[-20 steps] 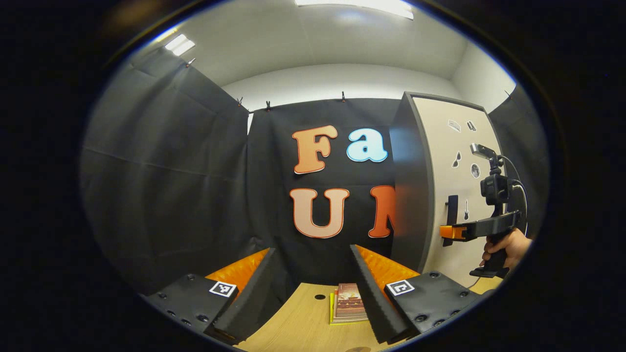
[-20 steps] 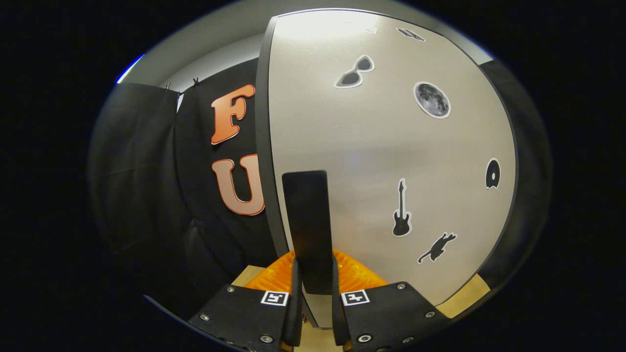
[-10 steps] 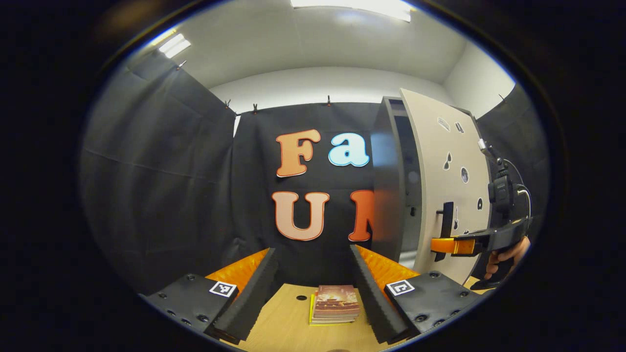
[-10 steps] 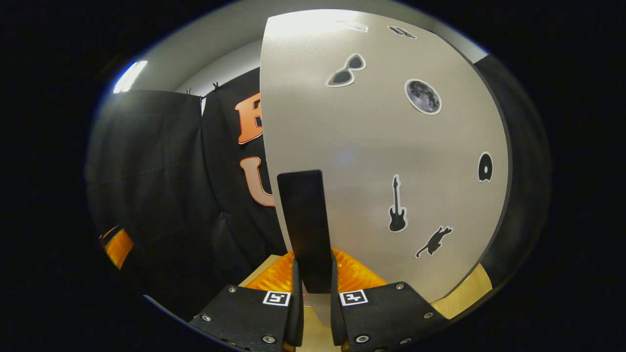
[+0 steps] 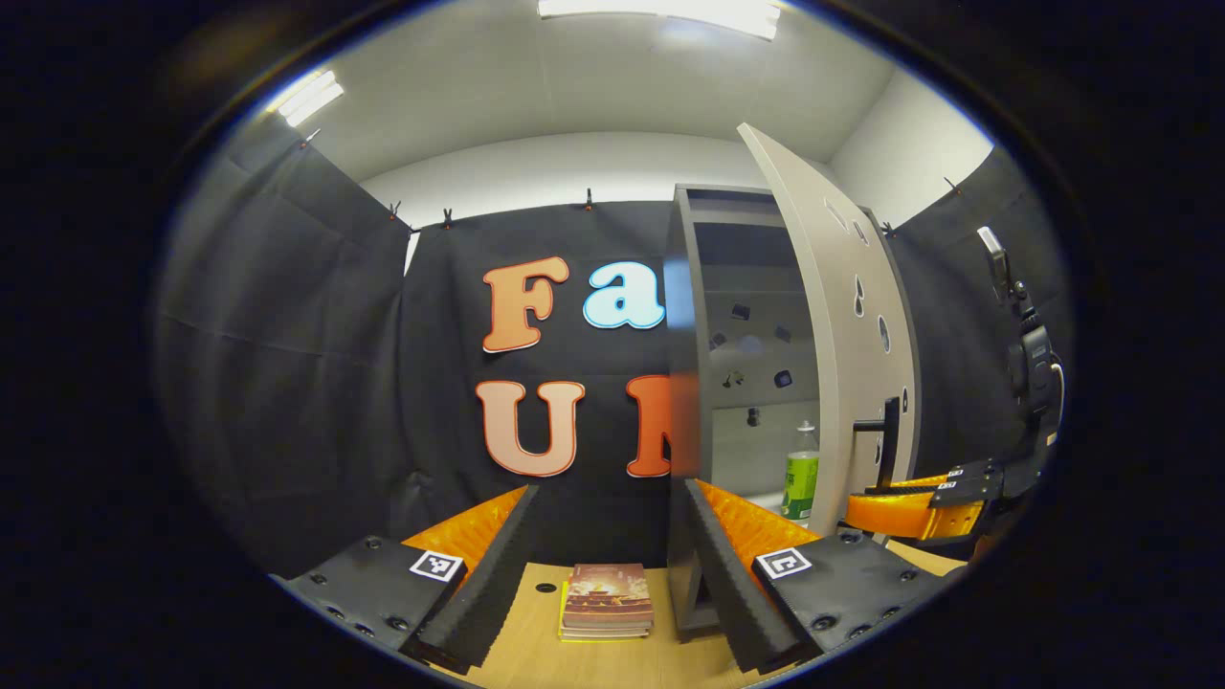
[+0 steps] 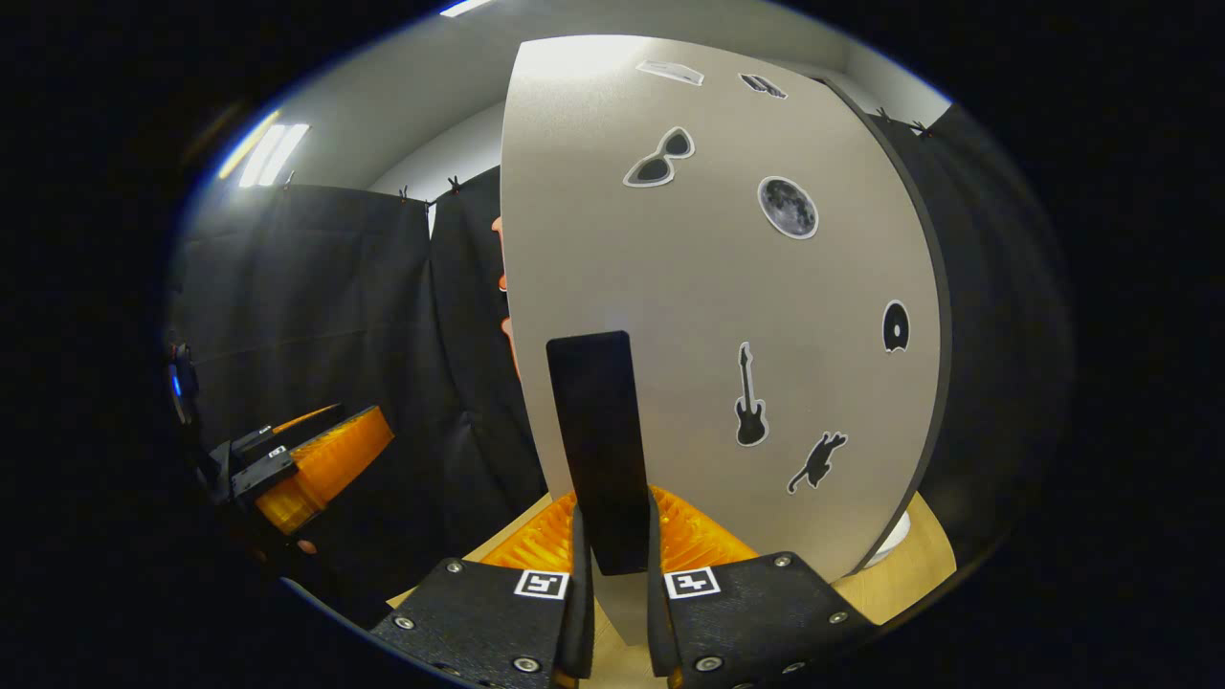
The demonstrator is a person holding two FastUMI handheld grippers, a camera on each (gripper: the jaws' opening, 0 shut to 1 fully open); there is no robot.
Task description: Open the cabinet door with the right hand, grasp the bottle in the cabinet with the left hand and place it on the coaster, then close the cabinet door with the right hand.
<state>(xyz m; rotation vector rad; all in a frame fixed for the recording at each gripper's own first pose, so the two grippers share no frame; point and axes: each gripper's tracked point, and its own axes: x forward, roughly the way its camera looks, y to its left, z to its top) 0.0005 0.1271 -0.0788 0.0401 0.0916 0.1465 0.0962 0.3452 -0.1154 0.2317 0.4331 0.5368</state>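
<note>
The grey cabinet (image 5: 684,383) stands open, its pale stickered door (image 5: 833,316) swung out toward me. Inside on the floor of the cabinet stands a green bottle (image 5: 800,476) with a white cap, upright. My right gripper (image 6: 612,574) is shut on the door's black vertical handle (image 6: 598,440), which sits squarely between both fingers. From the left gripper view the right gripper (image 5: 861,507) is at the handle (image 5: 890,440) on the right. My left gripper (image 5: 603,565) is open and holds nothing, hovering over the table in front of the cabinet, well short of the bottle.
A small stack of books (image 5: 608,598) lies on the wooden table (image 5: 536,641) between my left fingers. The door (image 6: 718,316) blocks most of the right gripper view; a pale round thing (image 6: 895,536) peeks from behind its lower right edge. My left gripper (image 6: 359,431) shows at far left.
The door has swung from shut to wide open, pulled by the right gripper on its handle. The cabinet's inside and the bottle have come into sight. The left gripper stayed open.
</note>
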